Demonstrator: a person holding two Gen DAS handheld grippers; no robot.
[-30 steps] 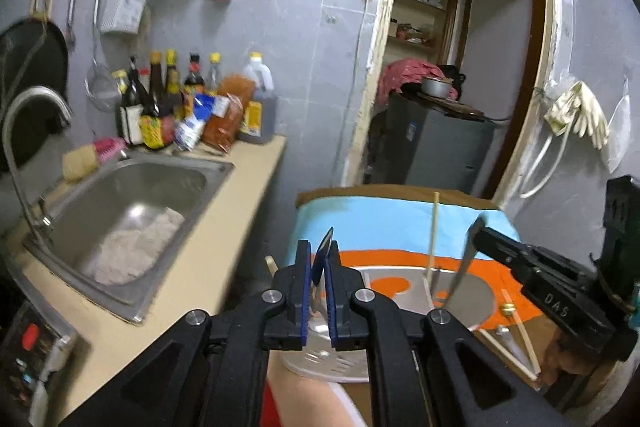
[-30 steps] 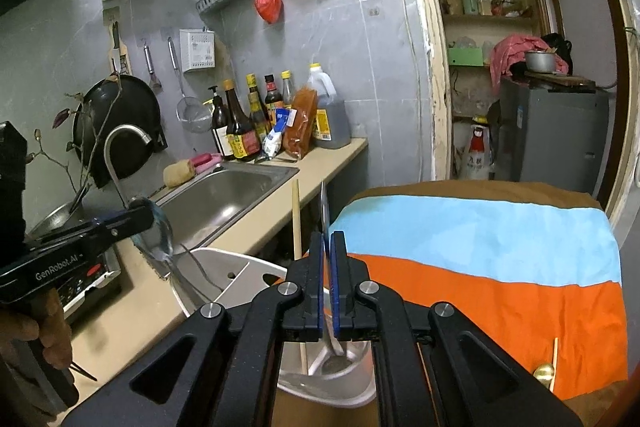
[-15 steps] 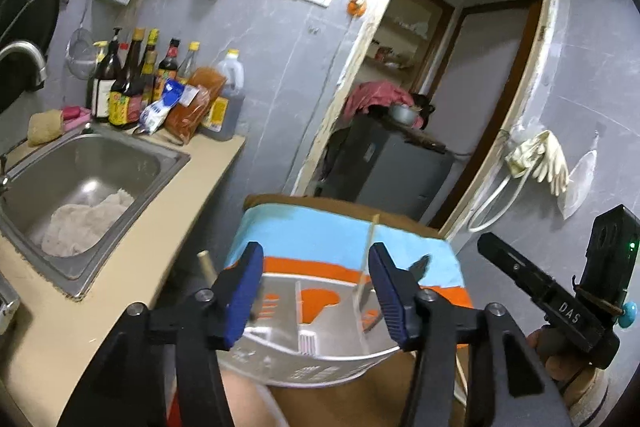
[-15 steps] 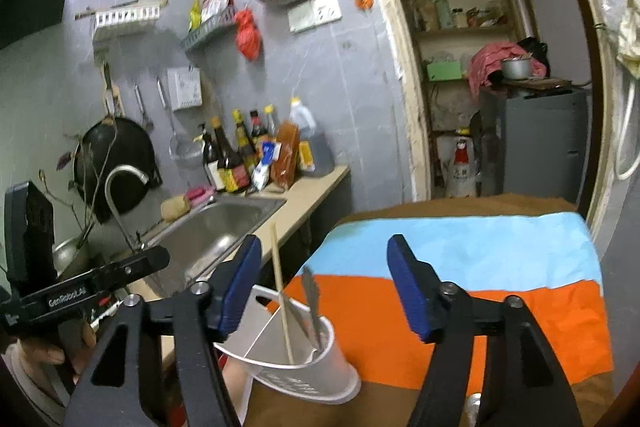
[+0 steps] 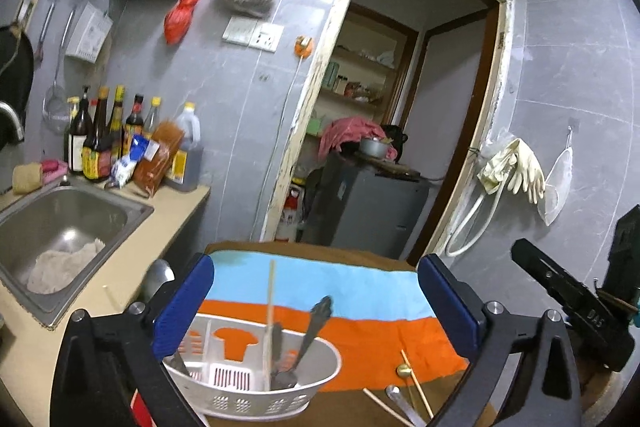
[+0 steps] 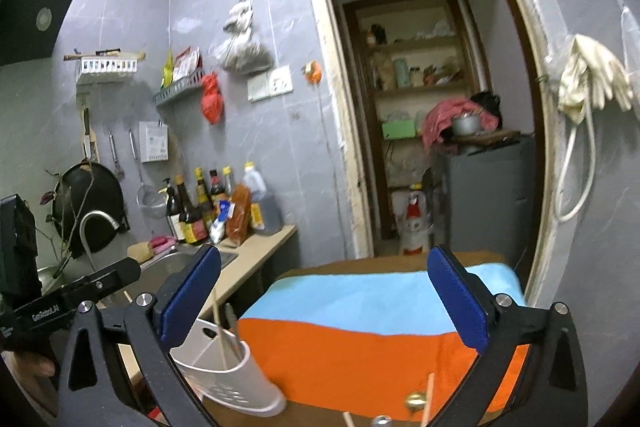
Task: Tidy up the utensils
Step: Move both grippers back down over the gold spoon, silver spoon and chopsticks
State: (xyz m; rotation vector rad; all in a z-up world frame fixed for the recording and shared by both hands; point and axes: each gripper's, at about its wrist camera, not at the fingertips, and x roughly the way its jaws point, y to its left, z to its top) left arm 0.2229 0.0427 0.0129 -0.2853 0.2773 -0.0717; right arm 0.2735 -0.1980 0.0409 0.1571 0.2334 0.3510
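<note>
Sink (image 5: 60, 227) far left with a pale rag in its basin, bottles (image 5: 108, 143) lined along the wall behind. White caddy (image 5: 256, 375) near centre on the striped cloth (image 5: 360, 307), already holding a chopstick (image 5: 271, 307) upright, a dark-handled utensil (image 5: 316, 323) leaning right, and another handle at its left edge, half hidden by the gripper frame. Left gripper (image 5: 316, 311) above the caddy, jaws opening wide, nothing between the pads. Right of the caddy, loose on the brown table: more chopsticks (image 5: 416, 387), a brass-coloured knob or spoon end (image 5: 404, 371), a metal handle (image 5: 400, 407). Right gripper (image 6: 324, 307) likewise opening, nothing pinched; from its view the caddy (image 6: 228, 375) low left, strays (image 6: 416, 399) near the bottom edge. Step judged: drop-off just finished, both tools free. Next move probably a dip toward the near-right strays, jaws lined across a thin shaft lying flat; thin sticks likely to roll or slip from wide pads.
</note>
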